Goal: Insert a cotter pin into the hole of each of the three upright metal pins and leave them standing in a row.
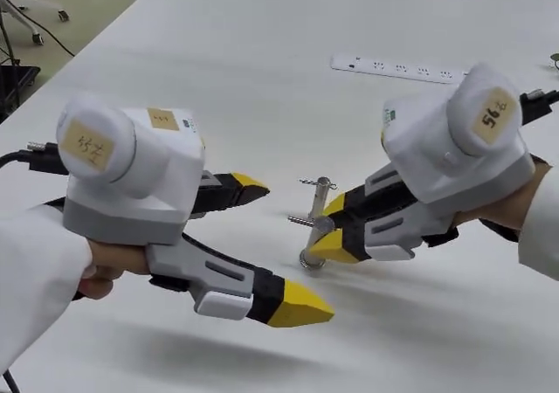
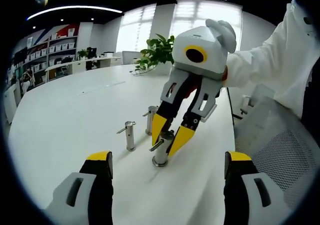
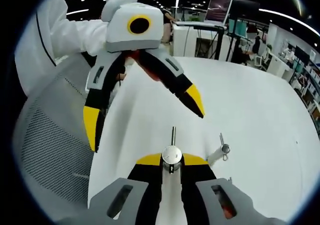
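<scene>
**Three pins standing, one pinched by the right claw**

Three upright metal pins stand on the white table [image 2: 75, 115] in the left gripper view. The held pin [image 2: 161, 152] is nearest, the second pin [image 2: 130, 136] stands to its left and the third pin [image 2: 150, 120] a little beyond it; none touches another.

The right gripper [image 2: 170, 133] comes down on the held pin from above, its yellow tips pressed against the pin's upper part from two sides. A cotter pin [image 2: 155, 145] juts out sideways between those tips. A thin piece likewise sticks out near the top of each of the other two pins, too small to tell more. In the right gripper view the pin's round head sits clamped between that gripper's own jaws, with the thin rod pointing away beyond it.

The left gripper [image 1: 278, 244] faces the right one across the held pin; its jaws are spread wide and hold nothing, and it hovers above the table, near the pin but apart from it.

A power strip [image 1: 397, 68] lies well beyond the pins on the table; a mesh chair [image 3: 50, 150] stands by the table's edge; a plant [image 2: 157, 50] sits at the far end; a white sleeve [image 2: 280, 60] covers the arm behind the right gripper.
</scene>
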The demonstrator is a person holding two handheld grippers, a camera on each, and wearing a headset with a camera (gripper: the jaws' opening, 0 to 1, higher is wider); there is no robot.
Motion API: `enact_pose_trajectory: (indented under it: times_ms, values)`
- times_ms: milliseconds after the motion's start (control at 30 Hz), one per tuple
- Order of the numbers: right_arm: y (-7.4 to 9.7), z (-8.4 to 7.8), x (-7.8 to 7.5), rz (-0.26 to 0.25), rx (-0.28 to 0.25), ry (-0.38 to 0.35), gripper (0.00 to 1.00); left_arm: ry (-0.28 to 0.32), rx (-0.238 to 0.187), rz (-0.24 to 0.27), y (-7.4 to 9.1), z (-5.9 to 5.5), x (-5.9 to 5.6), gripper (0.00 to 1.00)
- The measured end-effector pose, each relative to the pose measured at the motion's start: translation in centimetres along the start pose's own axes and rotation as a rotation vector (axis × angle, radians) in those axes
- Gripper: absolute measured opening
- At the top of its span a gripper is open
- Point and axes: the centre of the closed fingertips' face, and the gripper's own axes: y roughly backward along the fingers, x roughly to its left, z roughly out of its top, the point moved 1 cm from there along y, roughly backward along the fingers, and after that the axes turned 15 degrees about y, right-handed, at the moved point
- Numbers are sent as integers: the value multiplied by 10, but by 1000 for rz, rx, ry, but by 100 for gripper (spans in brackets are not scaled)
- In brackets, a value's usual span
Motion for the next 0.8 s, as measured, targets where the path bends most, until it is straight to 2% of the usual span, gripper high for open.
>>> enact_pose_trajectory:
  times_ms: [233,433,500,633,800]
  values:
    - [34,-15,18,31,0,17,7,-1,17,1,-1,1,-3,92]
    - [62,-36,21,20,11,9,7,2,30,15,1,0,-6,90]
    - [71,-48,19,14,41,2,7,5,39,23,1,-2,-6,87]
    - [85,-72,11,-10,86,11,7,25,46,29,2,-5,-6,88]
    - [96,-89,1,-31,115,26,7,40,72,49,5,-16,-5,88]
